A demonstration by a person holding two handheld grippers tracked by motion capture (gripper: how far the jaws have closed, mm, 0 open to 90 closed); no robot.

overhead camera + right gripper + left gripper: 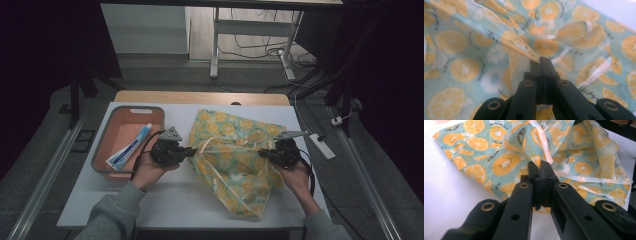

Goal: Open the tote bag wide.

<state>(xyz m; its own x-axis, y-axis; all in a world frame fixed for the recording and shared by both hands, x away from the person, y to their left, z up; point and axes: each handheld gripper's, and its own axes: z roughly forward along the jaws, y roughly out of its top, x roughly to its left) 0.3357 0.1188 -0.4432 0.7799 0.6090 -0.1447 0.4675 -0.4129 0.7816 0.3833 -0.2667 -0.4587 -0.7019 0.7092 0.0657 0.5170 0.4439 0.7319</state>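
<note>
Evidently both hand-held grippers pinch the teal orange-slice-printed plastic bag [232, 160] at centre frame: left gripper [191, 150] clamps its left edge, right gripper [262, 153] its right edge, likely to spread the mouth open on the white table [175, 200].

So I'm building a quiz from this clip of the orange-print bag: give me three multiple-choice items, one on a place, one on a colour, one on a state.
1. Where does the toothpaste tube lie?
A in the basin
B on the bag
C on the floor

2. What colour is the basin's inside?
A blue
B salmon pink
C black

3. How does the left gripper stand?
A wide open
B shut on the bag
C lying in the basin

Answers: A, the tube rests inside the basin; B, its inside shows pink; B, the jaws pinch the bag's film in the left gripper view.
</note>
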